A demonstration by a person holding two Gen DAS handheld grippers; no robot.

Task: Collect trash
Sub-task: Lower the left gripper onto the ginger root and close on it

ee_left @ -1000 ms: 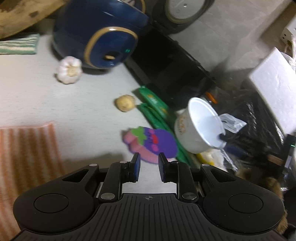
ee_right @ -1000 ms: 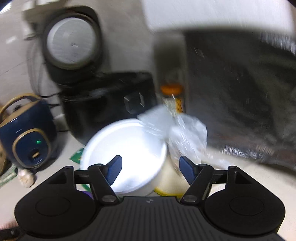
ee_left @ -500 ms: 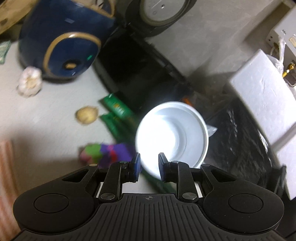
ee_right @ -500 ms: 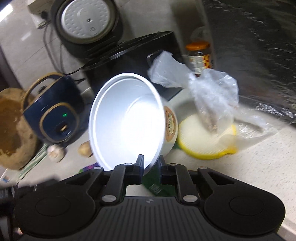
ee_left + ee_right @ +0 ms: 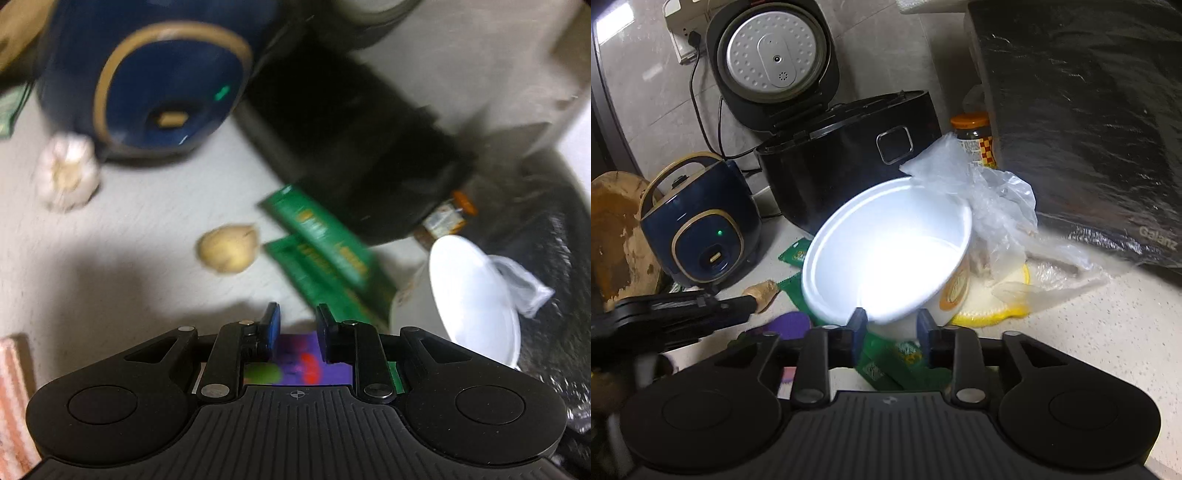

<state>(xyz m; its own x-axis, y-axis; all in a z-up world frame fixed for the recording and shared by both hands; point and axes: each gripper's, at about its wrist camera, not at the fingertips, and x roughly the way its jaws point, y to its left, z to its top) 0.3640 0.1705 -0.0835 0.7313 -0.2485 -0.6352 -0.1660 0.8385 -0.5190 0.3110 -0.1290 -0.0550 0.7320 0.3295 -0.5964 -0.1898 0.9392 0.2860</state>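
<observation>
The left hand-held gripper (image 5: 294, 320) hovers over a purple wrapper (image 5: 295, 360) on the counter (image 5: 140, 229), fingers narrowly parted, holding nothing. The right hand-held gripper (image 5: 891, 325) pinches the tilted white cup (image 5: 886, 254) beside a plastic bag (image 5: 997, 218).

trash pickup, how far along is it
Early. Nothing visibly binned yet. In hand: the right gripper clamps the rim of the white paper bowl, tilted off the counter. The left gripper hovers nearly closed but empty above the purple wrapper. Still lying out: the green packets and the clear plastic bag.
</observation>
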